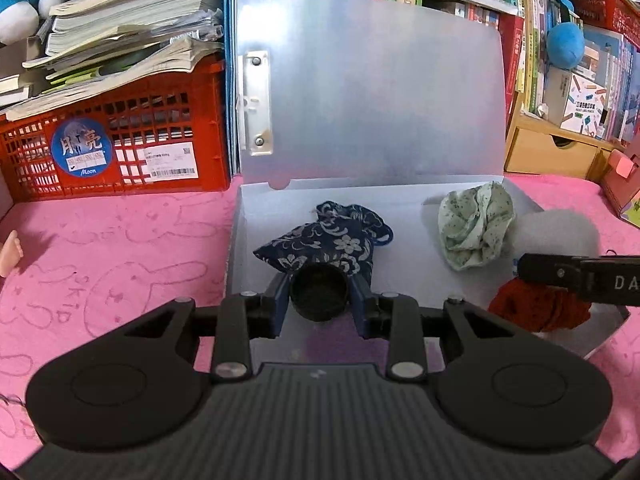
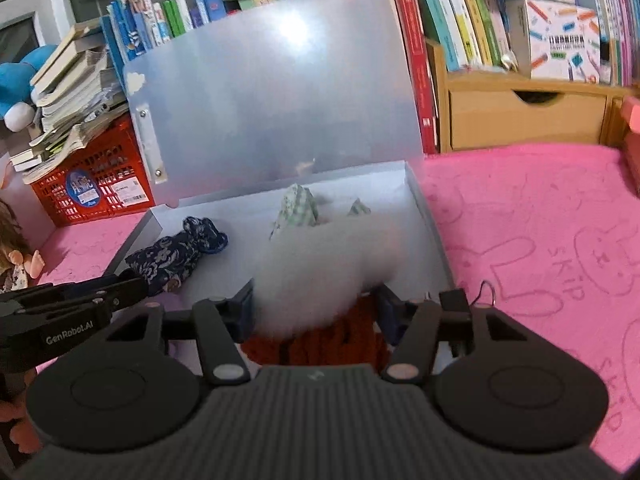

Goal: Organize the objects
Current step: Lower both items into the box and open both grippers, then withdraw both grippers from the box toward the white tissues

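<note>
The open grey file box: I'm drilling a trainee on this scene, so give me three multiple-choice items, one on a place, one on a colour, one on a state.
1. Where does the pale green cloth bundle lie?
A. In the grey file box, far right
B. On the pink mat
C. In the red crate

2. What colour is the floral pouch?
A. Yellow
B. Dark blue
C. White

3. What is the left gripper doing?
A. Open, empty
B. Shut on a round black cap
C. Shut on a book

Answers:
1 A, it lies by the box's back right corner.
2 B, navy with white flowers.
3 B, the pads press both sides of the cap.
</note>
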{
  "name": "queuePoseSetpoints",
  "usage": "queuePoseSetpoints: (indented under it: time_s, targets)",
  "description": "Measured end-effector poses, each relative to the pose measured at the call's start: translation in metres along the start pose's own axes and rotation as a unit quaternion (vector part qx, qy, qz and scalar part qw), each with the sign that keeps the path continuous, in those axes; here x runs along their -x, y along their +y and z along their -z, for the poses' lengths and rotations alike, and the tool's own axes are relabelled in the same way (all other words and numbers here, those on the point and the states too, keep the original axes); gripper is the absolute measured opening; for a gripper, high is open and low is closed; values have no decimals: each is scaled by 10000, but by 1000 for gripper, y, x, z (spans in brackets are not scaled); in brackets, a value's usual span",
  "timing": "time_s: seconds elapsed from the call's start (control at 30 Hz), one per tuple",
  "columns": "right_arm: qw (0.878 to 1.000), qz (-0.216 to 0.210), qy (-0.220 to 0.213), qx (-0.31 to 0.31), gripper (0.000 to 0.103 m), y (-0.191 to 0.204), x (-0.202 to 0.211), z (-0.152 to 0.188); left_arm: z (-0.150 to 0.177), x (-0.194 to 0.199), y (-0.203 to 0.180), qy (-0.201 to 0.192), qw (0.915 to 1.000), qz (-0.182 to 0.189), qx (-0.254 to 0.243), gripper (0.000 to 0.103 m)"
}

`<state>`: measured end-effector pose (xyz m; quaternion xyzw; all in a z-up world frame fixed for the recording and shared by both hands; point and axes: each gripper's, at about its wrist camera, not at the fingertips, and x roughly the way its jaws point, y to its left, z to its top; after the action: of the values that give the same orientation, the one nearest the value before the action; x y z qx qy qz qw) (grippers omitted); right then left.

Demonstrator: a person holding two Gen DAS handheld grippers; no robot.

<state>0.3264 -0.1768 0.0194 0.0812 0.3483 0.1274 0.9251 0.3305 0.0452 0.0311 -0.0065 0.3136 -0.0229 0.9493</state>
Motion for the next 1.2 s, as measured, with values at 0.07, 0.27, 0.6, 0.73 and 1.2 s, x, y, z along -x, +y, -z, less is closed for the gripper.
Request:
queuePoseSetpoints:
  time_s: [0.07, 0.27, 0.6, 0.73, 1.2]
  targets:
    - [10000, -15, 5, -34, 62, -2, -1, 1, 0, -1, 0, 2, 10000, -4, 16, 38]
    - [9999, -84, 11, -124, 63, -4, -2, 1, 1, -4, 1, 3, 10000, -7, 70, 38]
    - [9995, -203, -160, -185, 74, -5, 16, 2, 1, 10, -7, -61, 10000, 50, 37, 66]
    - [9995, -124, -296, -12, 77, -2, 31, 3, 0, 22, -10, -85, 9999, 119, 69, 69]
    - [9966, -102, -713, 409, 80, 8, 94, 25, 5, 81, -16, -430, 9989, 135, -124, 74]
